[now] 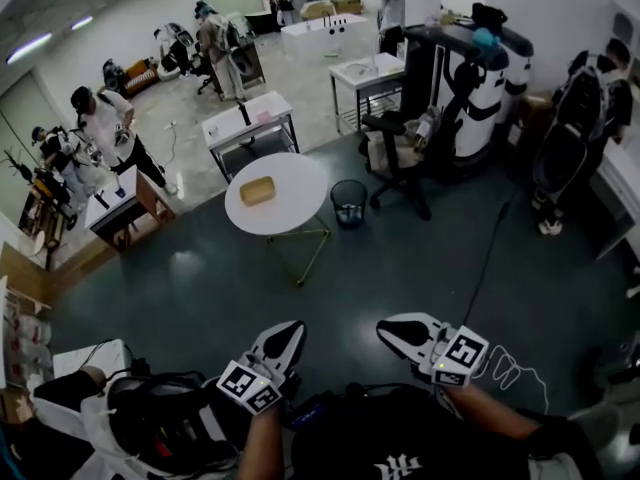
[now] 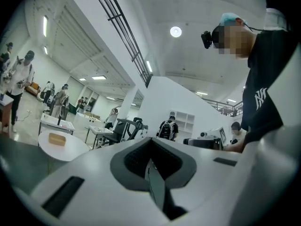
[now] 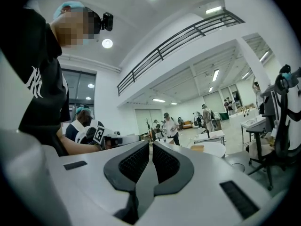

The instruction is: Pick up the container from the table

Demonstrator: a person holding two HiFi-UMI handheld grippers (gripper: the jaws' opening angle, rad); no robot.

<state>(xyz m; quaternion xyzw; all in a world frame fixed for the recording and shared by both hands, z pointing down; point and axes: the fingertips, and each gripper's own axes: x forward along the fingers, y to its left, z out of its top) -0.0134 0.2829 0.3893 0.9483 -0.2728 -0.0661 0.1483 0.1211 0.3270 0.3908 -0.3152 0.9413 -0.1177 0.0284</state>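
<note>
The container [image 1: 257, 190] is a flat tan box lying on a round white table [image 1: 300, 203] some way ahead on the dark floor. Both grippers are held low, near the person's body and far from the table. In the head view my left gripper [image 1: 290, 331] and right gripper [image 1: 386, 330] are shut, with nothing between the jaws. The left gripper view shows the container [image 2: 57, 139] on the table [image 2: 70, 150] at far left, beyond the shut left gripper [image 2: 150, 163]. Past the shut right gripper [image 3: 151, 158], the right gripper view has the container [image 3: 197, 148] small in the distance.
A black wire waste basket [image 1: 349, 203] stands right of the round table, with a black office chair [image 1: 400, 158] behind it. White desks [image 1: 250, 123] and several people fill the back of the room. A cable [image 1: 490, 258] runs across the floor at right.
</note>
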